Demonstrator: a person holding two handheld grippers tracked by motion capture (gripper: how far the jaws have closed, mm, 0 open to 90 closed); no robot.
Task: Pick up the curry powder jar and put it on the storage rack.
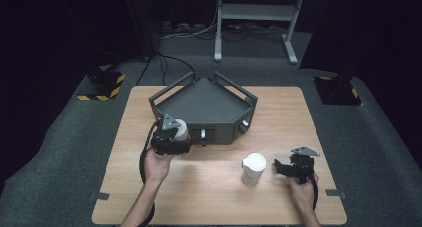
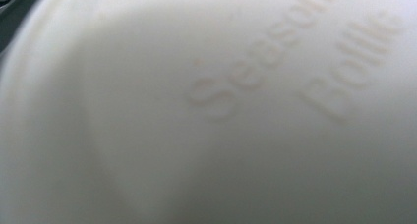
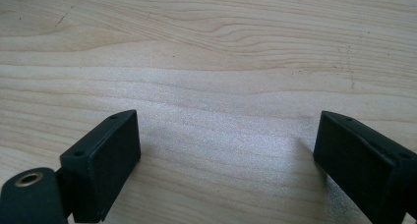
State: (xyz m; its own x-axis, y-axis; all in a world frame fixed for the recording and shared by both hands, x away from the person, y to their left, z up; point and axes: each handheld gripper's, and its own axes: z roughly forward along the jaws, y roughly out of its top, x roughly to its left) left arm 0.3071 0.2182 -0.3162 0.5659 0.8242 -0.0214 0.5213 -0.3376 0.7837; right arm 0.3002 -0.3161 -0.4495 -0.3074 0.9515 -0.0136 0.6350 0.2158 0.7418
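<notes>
Beside the tray (image 1: 201,105), a white bottle (image 1: 180,130) is held clamped in the left gripper (image 1: 171,140); it could be knocked against the rail. The right gripper (image 3: 223,150) is kept wide open, empty, near the other bottle (image 1: 253,169).

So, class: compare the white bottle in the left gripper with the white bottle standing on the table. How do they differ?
The held bottle is clamped in the left gripper, off the table; the standing bottle rests upright on the wood, untouched. The held bottle sits by the grey tray; the standing bottle sits nearer the open right gripper. Both are white.
</notes>
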